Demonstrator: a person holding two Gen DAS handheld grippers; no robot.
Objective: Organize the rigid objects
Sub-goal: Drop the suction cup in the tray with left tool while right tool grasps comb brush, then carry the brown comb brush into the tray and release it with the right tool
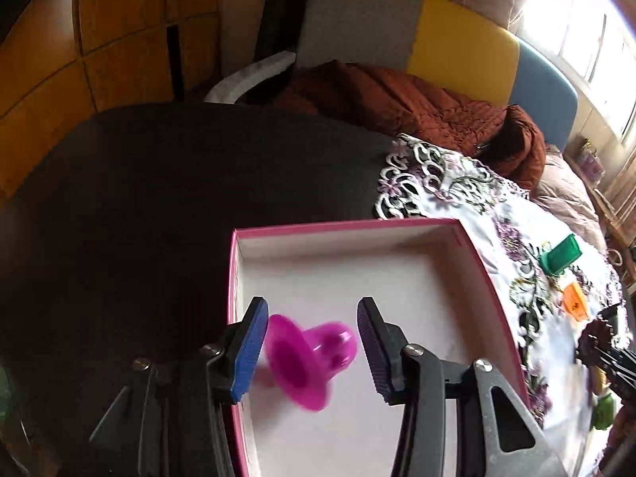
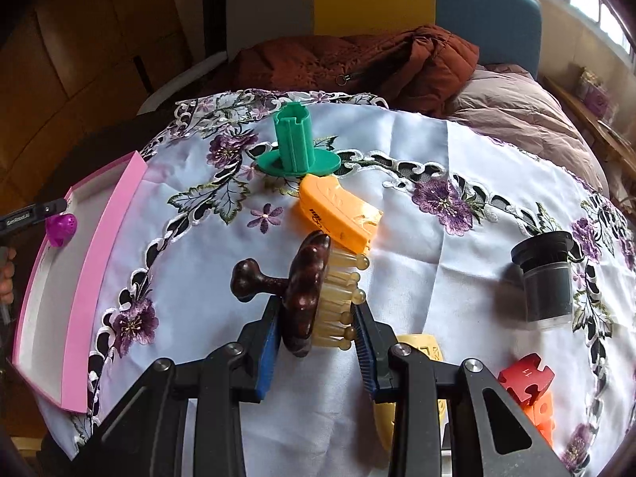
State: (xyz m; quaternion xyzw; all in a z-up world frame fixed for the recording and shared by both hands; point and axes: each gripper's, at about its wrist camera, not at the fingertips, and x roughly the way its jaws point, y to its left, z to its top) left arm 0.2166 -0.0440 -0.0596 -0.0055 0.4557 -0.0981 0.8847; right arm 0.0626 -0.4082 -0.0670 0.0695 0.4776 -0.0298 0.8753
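White embroidered cloth on tabletop [image 2: 417,151]. Left gripper [image 1: 310,348] spread wide; blurred magenta plastic flanged piece [image 1: 308,355] loose between the pads, over pink-rimmed white box [image 1: 342,227]. Right gripper [image 2: 316,344] clamped on dark wooden bristle brush [image 2: 306,294]; brush should be lifted clear of orange plastic piece [image 2: 338,212] before being carried boxward.

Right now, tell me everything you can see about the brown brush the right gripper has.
The brush has a glossy dark brown back, wood by the look of it, lumpy, with a bone-shaped handle sticking out left. Pale, translucent, ball-tipped bristles point right. It stands on edge between the right gripper's fingers, which are shut on it, over the flowered tablecloth. Its far end overlaps the orange block.
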